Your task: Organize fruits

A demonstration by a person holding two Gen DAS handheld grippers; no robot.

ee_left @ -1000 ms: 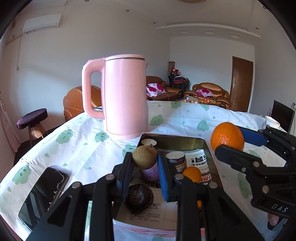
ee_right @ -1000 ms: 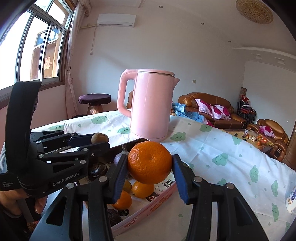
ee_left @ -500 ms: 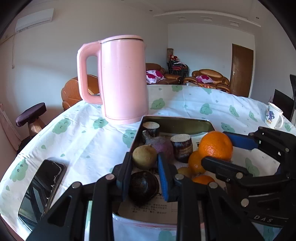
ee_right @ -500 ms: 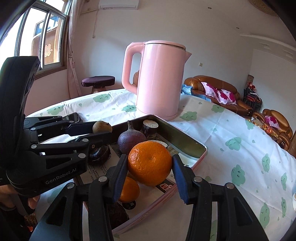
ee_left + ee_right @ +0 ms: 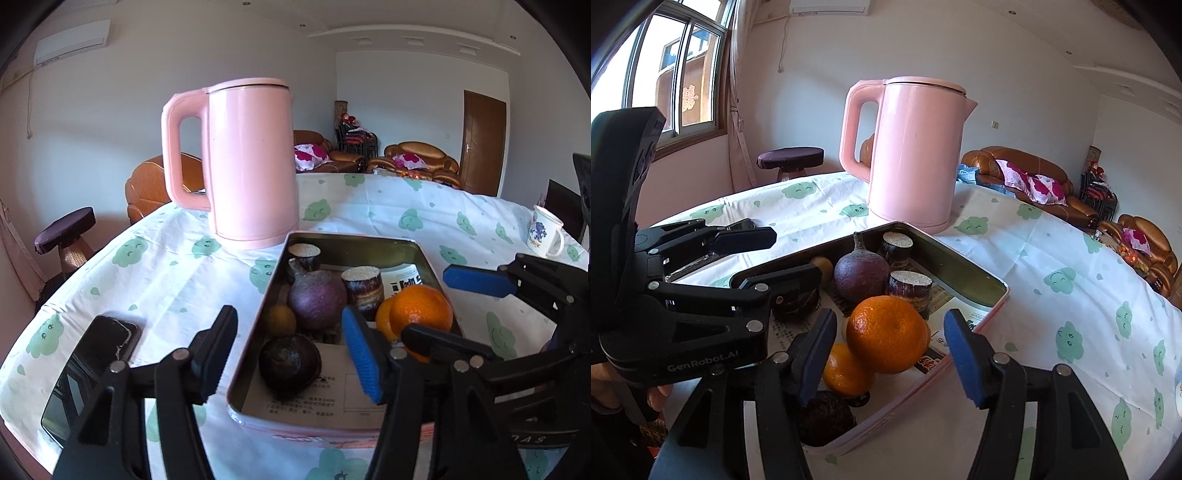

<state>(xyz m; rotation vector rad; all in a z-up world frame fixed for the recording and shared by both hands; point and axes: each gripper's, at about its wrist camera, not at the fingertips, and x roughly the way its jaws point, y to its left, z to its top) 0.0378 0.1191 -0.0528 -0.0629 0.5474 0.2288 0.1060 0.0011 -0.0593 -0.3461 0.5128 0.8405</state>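
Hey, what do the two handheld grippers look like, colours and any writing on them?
Both are matte black plastic with silver rivets. The left gripper and the right gripper have ribbed blue pads inside their fingers. White lettering on the left one's body reads GenRobot.AI.

Both grippers' fingers just opened, dropping the kiwi [image 5: 282,320] and the orange [image 5: 886,340] into the tray [image 5: 964,282]

A rectangular metal tin tray [image 5: 964,284], paper-lined, holds a big round orange [image 5: 886,340] atop smaller oranges [image 5: 846,371], beside a purple beet [image 5: 861,275].
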